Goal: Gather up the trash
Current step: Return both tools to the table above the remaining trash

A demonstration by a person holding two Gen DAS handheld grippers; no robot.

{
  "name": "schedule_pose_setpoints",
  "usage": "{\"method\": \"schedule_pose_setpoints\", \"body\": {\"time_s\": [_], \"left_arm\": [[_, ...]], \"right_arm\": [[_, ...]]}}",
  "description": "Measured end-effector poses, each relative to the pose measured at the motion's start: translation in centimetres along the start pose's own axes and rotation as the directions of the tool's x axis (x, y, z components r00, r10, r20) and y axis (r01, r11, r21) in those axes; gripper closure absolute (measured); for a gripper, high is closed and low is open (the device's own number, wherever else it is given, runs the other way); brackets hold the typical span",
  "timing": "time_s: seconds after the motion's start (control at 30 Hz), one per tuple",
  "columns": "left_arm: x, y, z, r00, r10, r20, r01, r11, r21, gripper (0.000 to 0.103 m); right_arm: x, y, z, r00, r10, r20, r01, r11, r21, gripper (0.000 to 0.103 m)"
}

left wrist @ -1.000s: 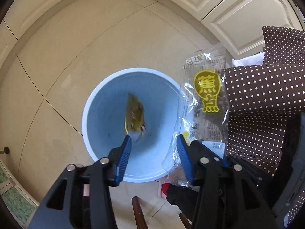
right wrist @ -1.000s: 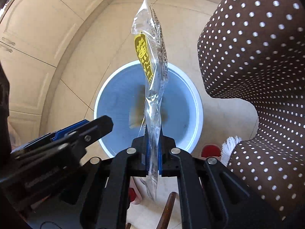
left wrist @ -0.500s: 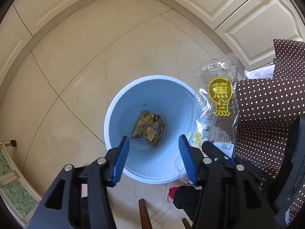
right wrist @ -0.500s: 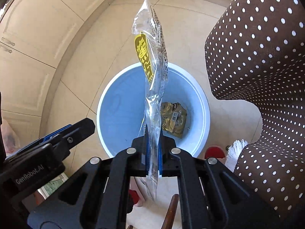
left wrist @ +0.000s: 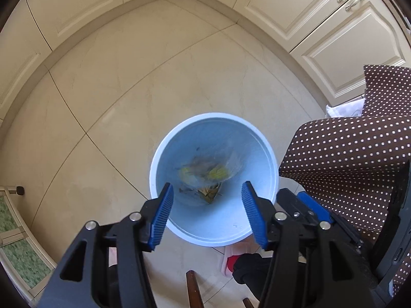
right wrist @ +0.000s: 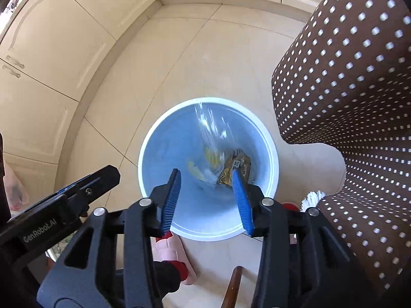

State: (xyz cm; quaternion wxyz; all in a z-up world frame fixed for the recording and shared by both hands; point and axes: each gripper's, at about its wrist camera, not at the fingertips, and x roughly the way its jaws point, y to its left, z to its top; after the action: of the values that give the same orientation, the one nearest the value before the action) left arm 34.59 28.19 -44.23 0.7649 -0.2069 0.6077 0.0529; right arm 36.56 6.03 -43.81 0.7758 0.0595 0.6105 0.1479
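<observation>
A light blue trash bin [left wrist: 267, 154] [right wrist: 159, 138] stands on the tiled floor below both grippers. A clear plastic wrapper with yellow print [left wrist: 213, 170] [right wrist: 209, 138] is falling inside the bin, blurred by motion. A crumpled gold wrapper [right wrist: 235, 165] [left wrist: 209, 192] lies on the bin's bottom. My left gripper [left wrist: 206, 211] is open and empty above the bin's near side. My right gripper [right wrist: 206, 199] is open and empty above the bin; the left gripper's body [right wrist: 64, 200] shows to its left.
A brown white-dotted cloth [left wrist: 354, 159] [right wrist: 359, 102] hangs at the right, close to the bin. Cream cabinets [left wrist: 321, 25] [right wrist: 51, 51] line the far walls. A red and pink slipper [right wrist: 174, 254] and a wooden stick [right wrist: 232, 285] lie by the bin's near side.
My right gripper has opened and let go of the clear wrapper, which now falls into the bin. The left gripper has lifted and pulled back; the bin looks smaller.
</observation>
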Motion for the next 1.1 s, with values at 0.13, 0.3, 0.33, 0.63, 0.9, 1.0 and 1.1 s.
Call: {"method": "schedule_pose_setpoints", "body": {"time_s": [0.13, 0.3, 0.33, 0.63, 0.9, 1.0, 1.1], "left_arm": [[-2.1, -0.2, -0.8, 0.999, -0.005, 0.034, 0.005, 1.000, 0.003, 0.048], [-7.6, -1.5, -2.0, 0.989, -0.002, 0.146, -0.004, 0.999, 0.038, 0.048], [-8.9, -2.0, -2.2, 0.985, -0.006, 0.170, -0.002, 0.999, 0.050, 0.048], [-23.5, -10.3, -7.5, 0.889, -0.162, 0.428, 0.063, 0.970, 0.237, 0.045], [-30.8, -20.8, -13.6, 0.810, -0.329, 0.486, 0.073, 0.878, 0.473, 0.039], [-31.2, -24.1, -15.7, 0.806, -0.376, 0.458, 0.076, 0.832, 0.549, 0.038], [-30.8, -27.9, -17.0, 0.810, -0.397, 0.433, 0.071, 0.798, 0.598, 0.038]], "right_arm": [[-2.7, 0.1, -0.3, 0.999, -0.001, 0.041, 0.002, 1.000, -0.013, 0.061], [-8.5, 0.3, -0.8, 0.989, -0.018, 0.147, 0.025, 0.999, -0.046, 0.061], [-10.3, 0.3, -0.9, 0.983, -0.017, 0.182, 0.027, 0.998, -0.056, 0.061], [-29.8, 0.4, -4.6, 0.837, 0.015, 0.547, 0.080, 0.986, -0.148, 0.057], [-42.5, -4.2, -12.0, 0.626, -0.078, 0.776, 0.196, 0.979, -0.059, 0.050], [-44.8, -8.1, -14.0, 0.583, -0.153, 0.798, 0.216, 0.976, 0.030, 0.047], [-45.9, -11.3, -14.9, 0.573, -0.208, 0.793, 0.202, 0.973, 0.109, 0.047]]}}
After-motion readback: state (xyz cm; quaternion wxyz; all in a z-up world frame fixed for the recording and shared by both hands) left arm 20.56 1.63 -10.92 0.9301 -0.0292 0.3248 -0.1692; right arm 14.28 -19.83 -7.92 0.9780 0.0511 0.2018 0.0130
